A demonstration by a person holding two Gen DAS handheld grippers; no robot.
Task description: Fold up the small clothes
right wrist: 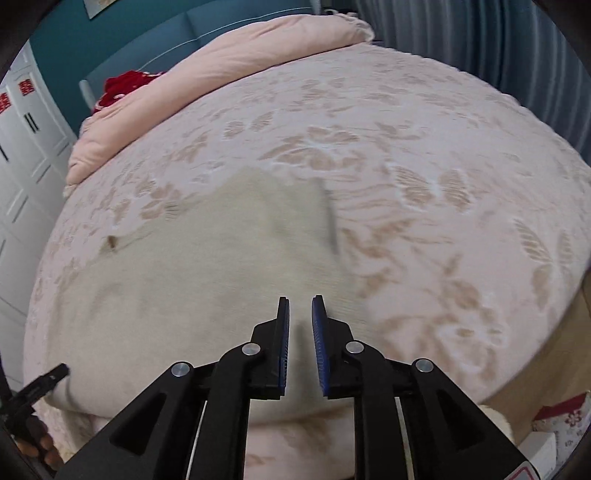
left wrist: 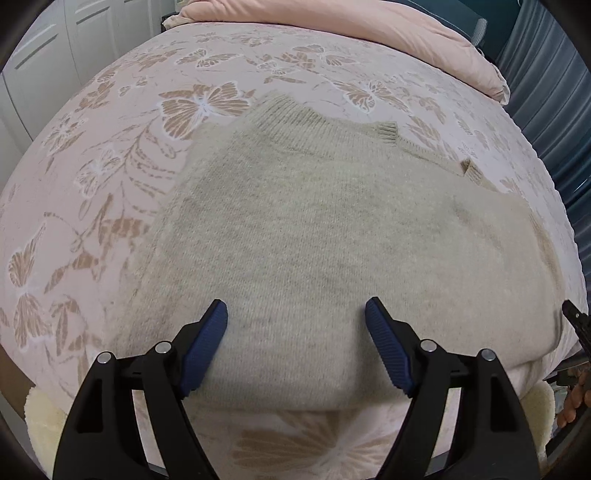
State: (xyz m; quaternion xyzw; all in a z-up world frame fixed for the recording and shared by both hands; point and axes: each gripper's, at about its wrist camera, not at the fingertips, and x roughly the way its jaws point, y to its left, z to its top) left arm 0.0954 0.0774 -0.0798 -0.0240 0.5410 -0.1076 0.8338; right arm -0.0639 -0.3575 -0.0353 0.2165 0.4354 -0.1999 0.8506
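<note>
A cream knit sweater (left wrist: 314,229) lies flat on the bed near its front edge, with its sleeves folded in and two ribbed cuffs (left wrist: 386,133) showing at the far right. My left gripper (left wrist: 295,314) hovers over the sweater's near part, jaws wide apart with only the fabric below them. In the right wrist view the sweater (right wrist: 192,288) is blurred. My right gripper (right wrist: 300,306) hangs over the sweater's near right part. Its blue pads (right wrist: 318,332) stand a narrow gap apart and nothing is pinched between them.
The bed has a pink butterfly-print cover (left wrist: 92,166) and a rolled pink duvet (left wrist: 332,22) at the far end, with a red item (right wrist: 122,86) beside it. White wardrobe doors (left wrist: 44,55) stand to the left and a blue curtain (left wrist: 554,92) to the right.
</note>
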